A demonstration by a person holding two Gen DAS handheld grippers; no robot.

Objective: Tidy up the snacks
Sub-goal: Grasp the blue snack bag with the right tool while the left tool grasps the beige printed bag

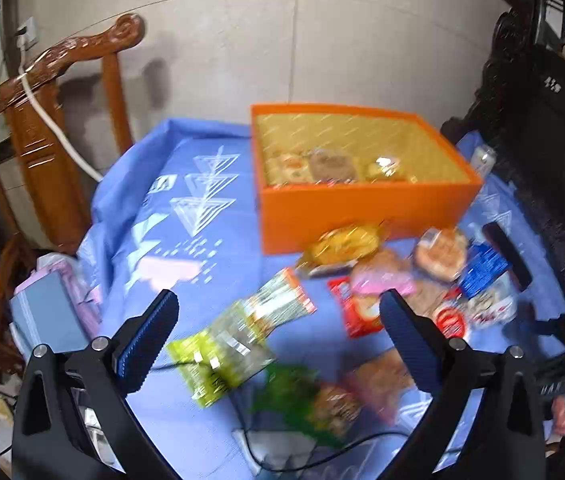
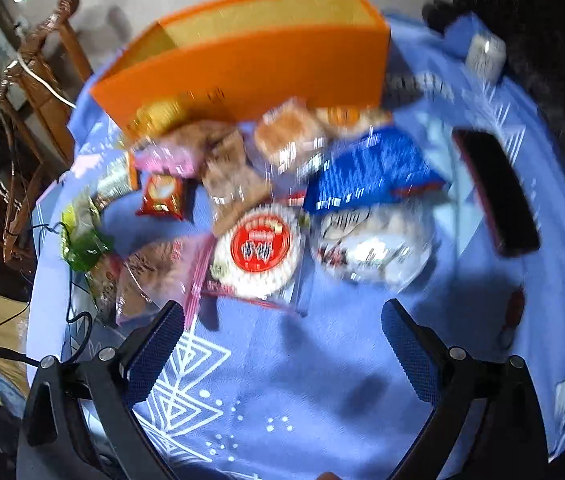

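We see the snack packets (image 2: 266, 200) heaped on the blue cloth (image 2: 302, 380) just in front of the orange box (image 1: 362, 208), which already holds a few packets. Blur leaves their print unreadable; one round packet (image 2: 260, 246) bears a red label. Our left gripper (image 1: 278, 328) and right gripper (image 2: 282, 340) both hang above the cloth, jaws wide, holding nothing.

Snack packets (image 1: 362, 288) before box (image 1: 362, 208), phone (image 2: 496, 192) at right
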